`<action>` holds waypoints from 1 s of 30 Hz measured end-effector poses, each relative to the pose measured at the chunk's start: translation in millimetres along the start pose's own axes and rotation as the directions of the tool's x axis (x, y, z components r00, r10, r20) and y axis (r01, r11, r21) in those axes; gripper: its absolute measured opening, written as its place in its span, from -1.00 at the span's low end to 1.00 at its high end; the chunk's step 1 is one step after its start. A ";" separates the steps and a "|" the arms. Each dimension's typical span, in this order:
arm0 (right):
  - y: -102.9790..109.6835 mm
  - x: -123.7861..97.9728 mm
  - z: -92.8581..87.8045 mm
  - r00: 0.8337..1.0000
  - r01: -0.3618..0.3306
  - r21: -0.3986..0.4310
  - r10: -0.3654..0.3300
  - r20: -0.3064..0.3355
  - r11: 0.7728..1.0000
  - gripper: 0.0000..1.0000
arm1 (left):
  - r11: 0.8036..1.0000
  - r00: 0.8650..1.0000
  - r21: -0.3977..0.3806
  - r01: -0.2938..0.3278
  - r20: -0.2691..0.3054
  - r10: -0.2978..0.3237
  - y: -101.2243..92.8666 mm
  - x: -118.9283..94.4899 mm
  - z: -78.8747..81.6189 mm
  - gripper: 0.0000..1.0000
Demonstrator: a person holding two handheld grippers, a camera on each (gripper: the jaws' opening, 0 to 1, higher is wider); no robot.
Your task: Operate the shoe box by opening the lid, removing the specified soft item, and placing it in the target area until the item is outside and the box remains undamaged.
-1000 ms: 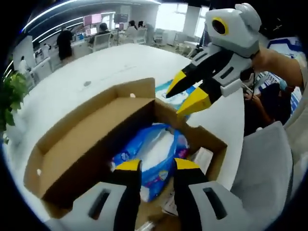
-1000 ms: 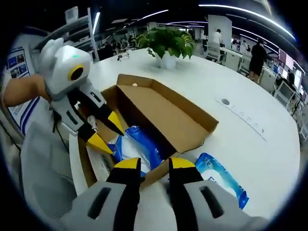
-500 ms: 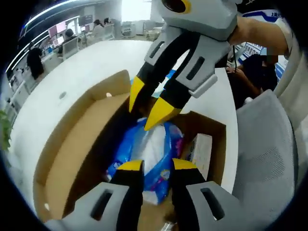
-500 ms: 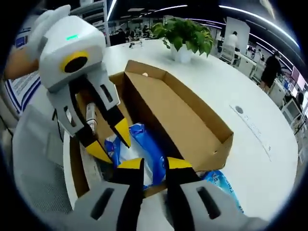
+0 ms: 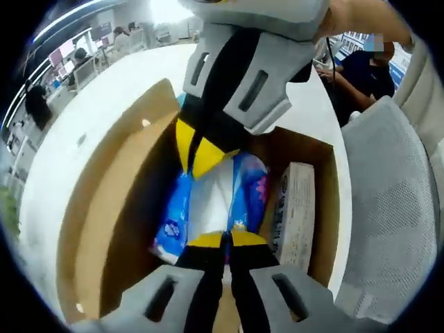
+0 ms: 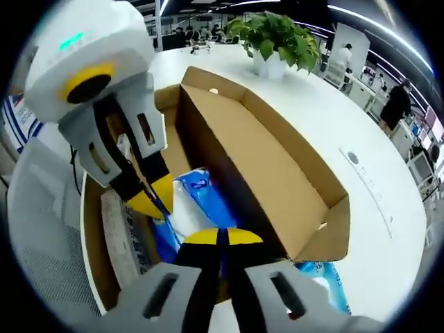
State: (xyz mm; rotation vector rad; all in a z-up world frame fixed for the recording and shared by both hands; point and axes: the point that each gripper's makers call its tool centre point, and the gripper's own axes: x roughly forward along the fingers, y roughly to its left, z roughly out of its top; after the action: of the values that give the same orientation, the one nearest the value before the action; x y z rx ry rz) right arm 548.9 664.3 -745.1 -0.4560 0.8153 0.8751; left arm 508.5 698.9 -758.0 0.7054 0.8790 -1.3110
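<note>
A brown cardboard shoe box stands open, its lid folded out flat beside it. Inside lies a soft blue and white pack. My left gripper is shut on the pack's near end. My right gripper reaches down from the top of the left gripper view and is shut on the far end. In the right gripper view, my right gripper pinches the pack low in the box, and my left gripper grips it from the left, beside the lid.
A flat white printed carton lies in the box next to the pack. A second blue pack rests on the white table past the lid. A potted plant stands at the back. A grey chair is beside the box.
Both grippers have come down into the box and closed on the blue pack's two ends. Half a second ago both stood open above it.
</note>
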 end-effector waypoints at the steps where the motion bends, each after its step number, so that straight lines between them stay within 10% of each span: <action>1: 0.2 -0.7 0.4 1.000 0.002 0.000 -0.002 0.002 1.000 -1.00 | 1.000 1.000 -0.007 0.000 0.005 0.000 0.4 -1.8 0.1 -1.00; 30: 3.9 -50.3 49.6 0.994 0.023 -0.064 -0.016 0.113 0.998 -1.00 | 0.994 0.992 -0.055 -0.094 0.081 0.098 0.3 -64.3 23.9 -1.00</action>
State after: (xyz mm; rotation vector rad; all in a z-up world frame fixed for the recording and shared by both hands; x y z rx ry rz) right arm 548.5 674.1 -675.0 -0.4673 0.6799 0.9033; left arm 510.0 711.4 -690.6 0.6406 0.7983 -1.2195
